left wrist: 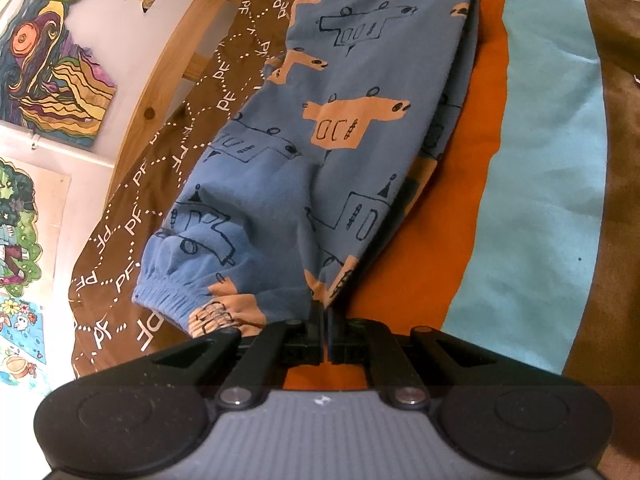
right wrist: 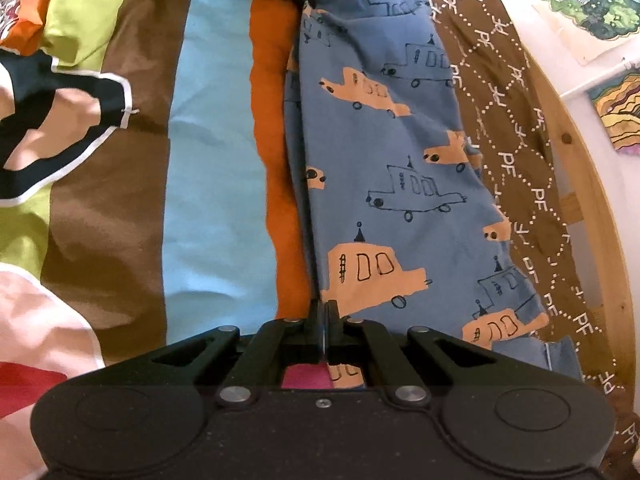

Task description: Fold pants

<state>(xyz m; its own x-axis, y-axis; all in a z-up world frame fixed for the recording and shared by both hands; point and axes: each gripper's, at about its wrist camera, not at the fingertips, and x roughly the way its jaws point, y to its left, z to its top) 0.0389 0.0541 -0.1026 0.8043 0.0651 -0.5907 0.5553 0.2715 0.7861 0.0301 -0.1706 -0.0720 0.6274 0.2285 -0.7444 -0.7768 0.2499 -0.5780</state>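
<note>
We see a bed with a wooden frame [right wrist: 576, 160], covered by a striped blanket [right wrist: 216, 160] of brown, light blue and orange bands. On the blanket lie blue car-print pants [right wrist: 384, 168], beside a brown lettered cloth [right wrist: 516, 184] toward the frame.

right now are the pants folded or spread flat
Folded lengthwise: the pants lie as one narrow strip, a second layer showing along the edge. Both the left gripper and right gripper clamp that edge.

Blue car-print pants [left wrist: 320, 160], legs stacked lengthwise, flat on striped bedspread [left wrist: 532, 200].
</note>
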